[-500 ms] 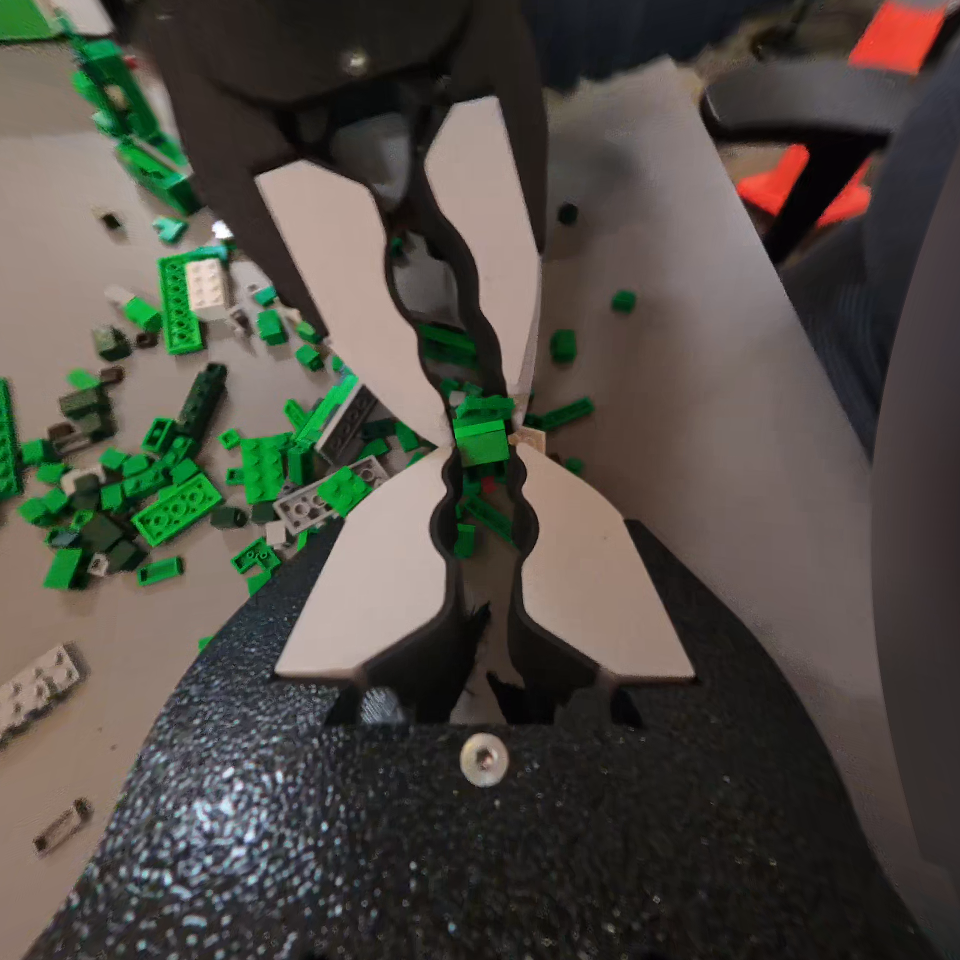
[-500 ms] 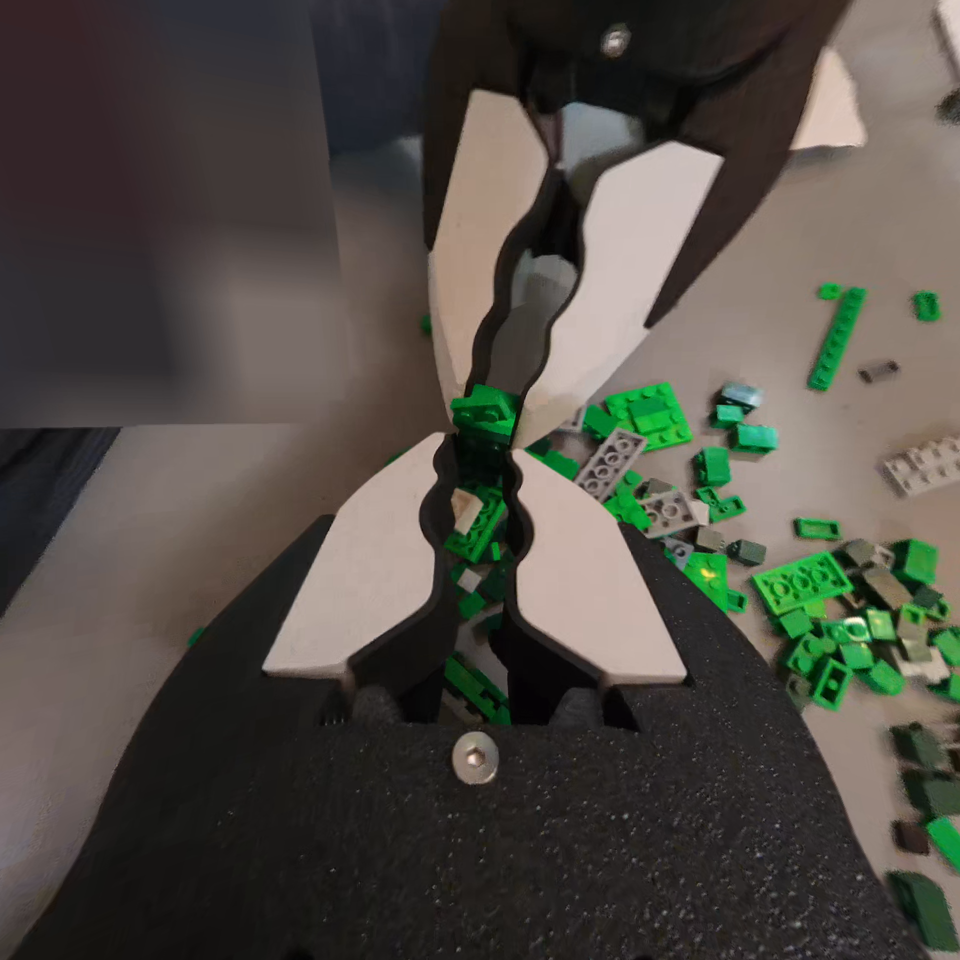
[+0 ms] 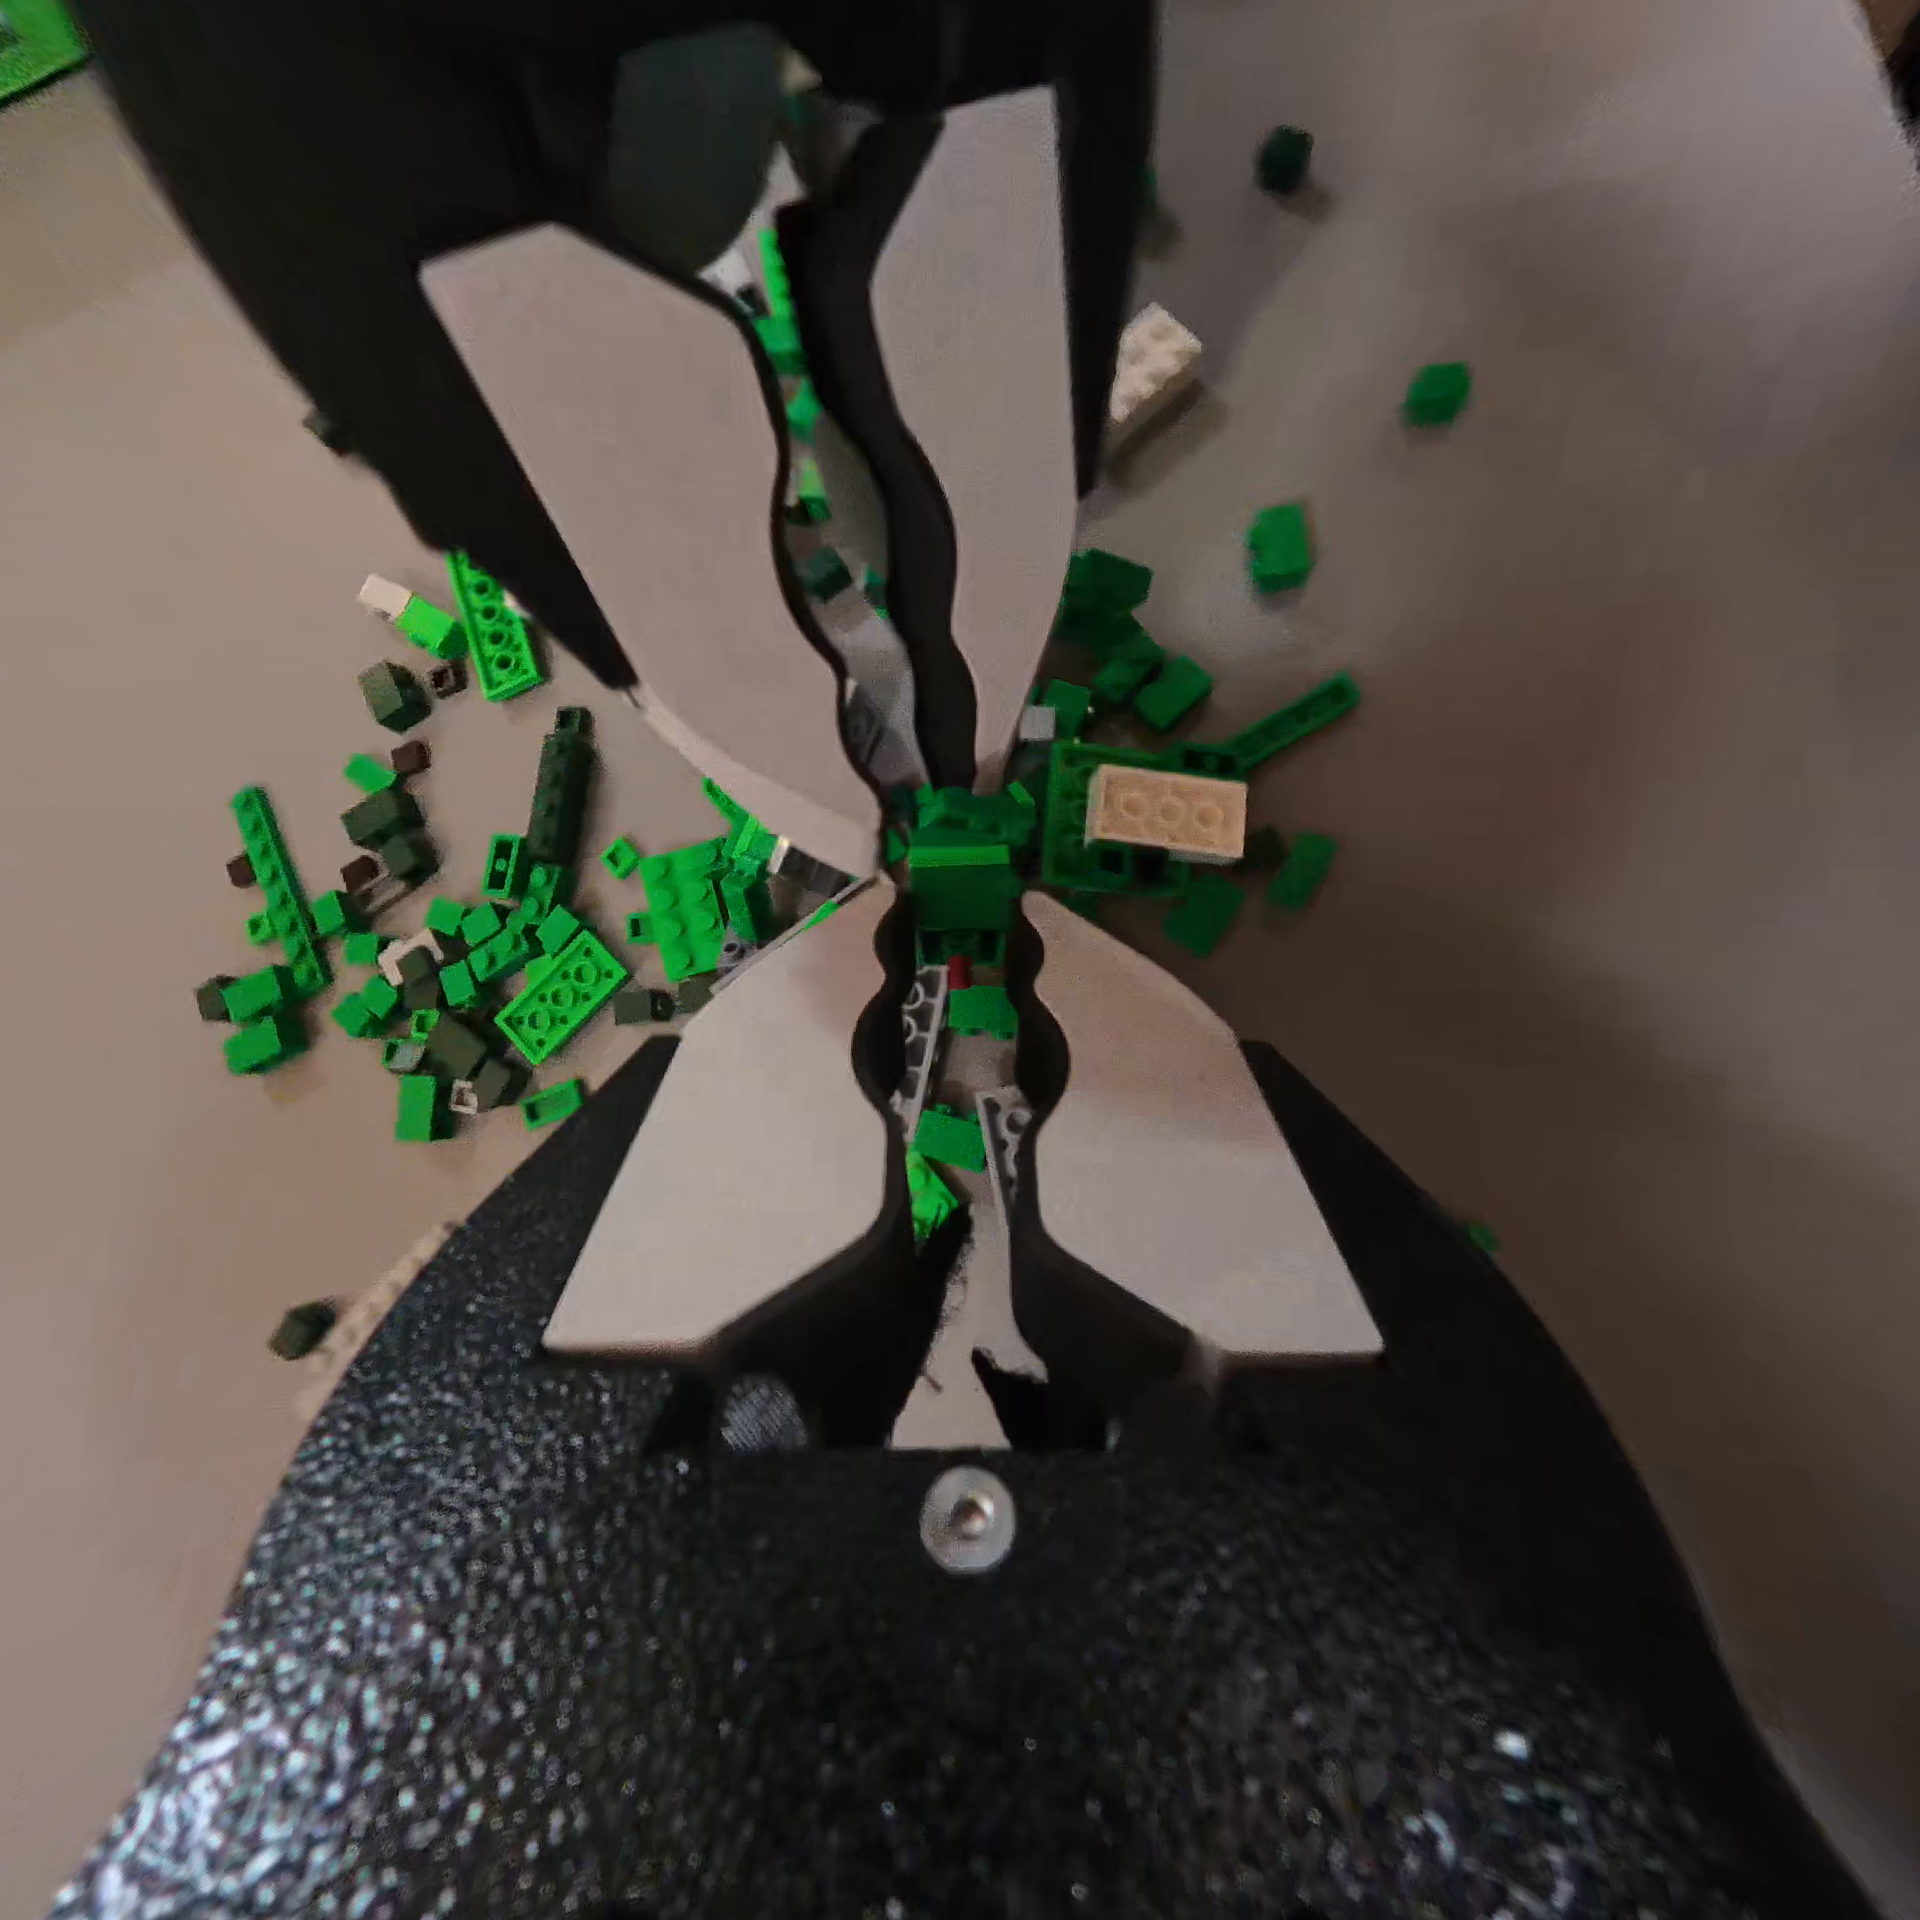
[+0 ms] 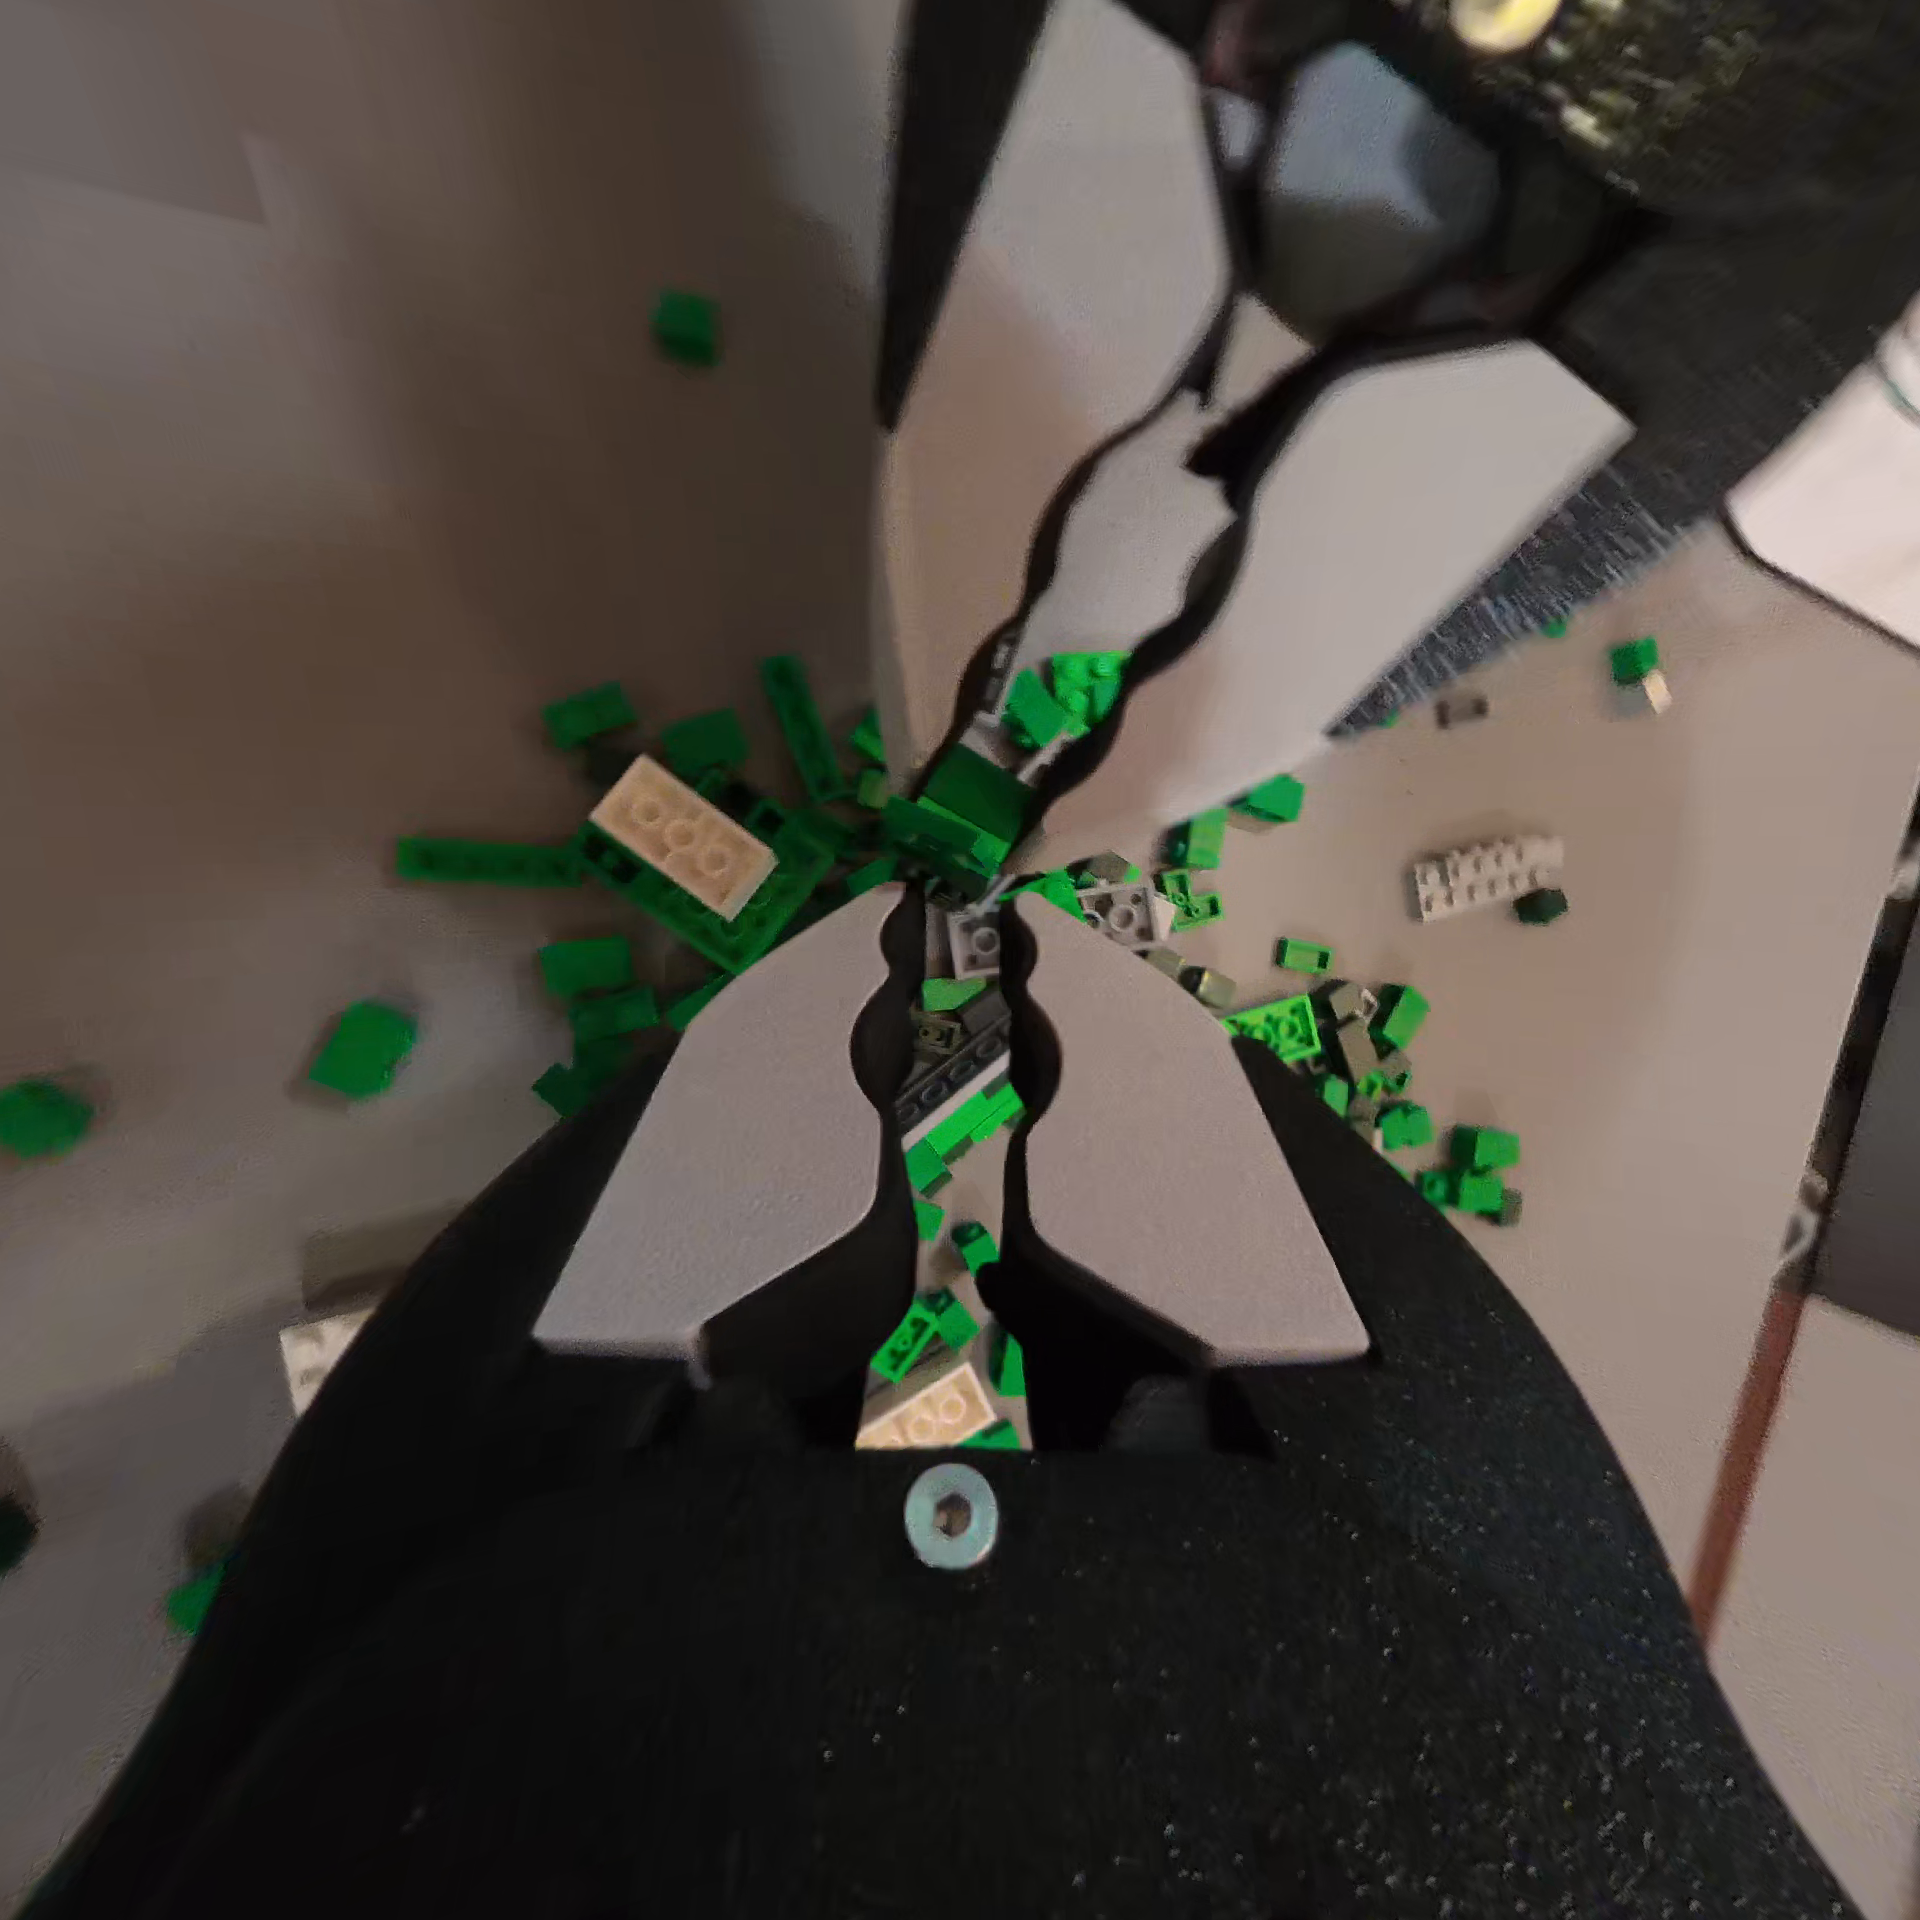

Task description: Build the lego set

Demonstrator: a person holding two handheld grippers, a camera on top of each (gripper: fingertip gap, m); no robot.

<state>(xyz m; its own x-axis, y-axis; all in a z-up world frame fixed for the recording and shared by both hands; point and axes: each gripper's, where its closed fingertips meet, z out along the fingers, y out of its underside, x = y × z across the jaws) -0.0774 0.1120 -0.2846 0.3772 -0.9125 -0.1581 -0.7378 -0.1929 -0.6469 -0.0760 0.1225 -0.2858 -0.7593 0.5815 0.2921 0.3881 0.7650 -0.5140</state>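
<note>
A small green Lego assembly (image 3: 961, 878) is held above the grey table (image 3: 1558, 987). My left gripper (image 3: 958, 906) is shut on it from below in the left wrist view. My right gripper (image 3: 940, 781) comes in from the top and meets it tip to tip, closed on the assembly's upper part. In the right wrist view the right gripper (image 4: 961, 909) is at the bottom, the left gripper (image 4: 982, 821) comes in from the upper right, and the green assembly (image 4: 966, 805) sits between their tips. How the pieces join is hidden by the fingers.
Loose green, dark green and grey bricks (image 3: 468, 935) lie scattered under both grippers. A tan brick (image 3: 1164, 816) sits on a green plate, also in the right wrist view (image 4: 681, 836). A white brick (image 3: 1153, 364) and a white plate (image 4: 1486, 878) lie apart. Both grippers' tips are close together, under 4 cm apart.
Both grippers have tipped down over the brick pile, still tip to tip on the green assembly. The chair and the table's far edge have left the views.
</note>
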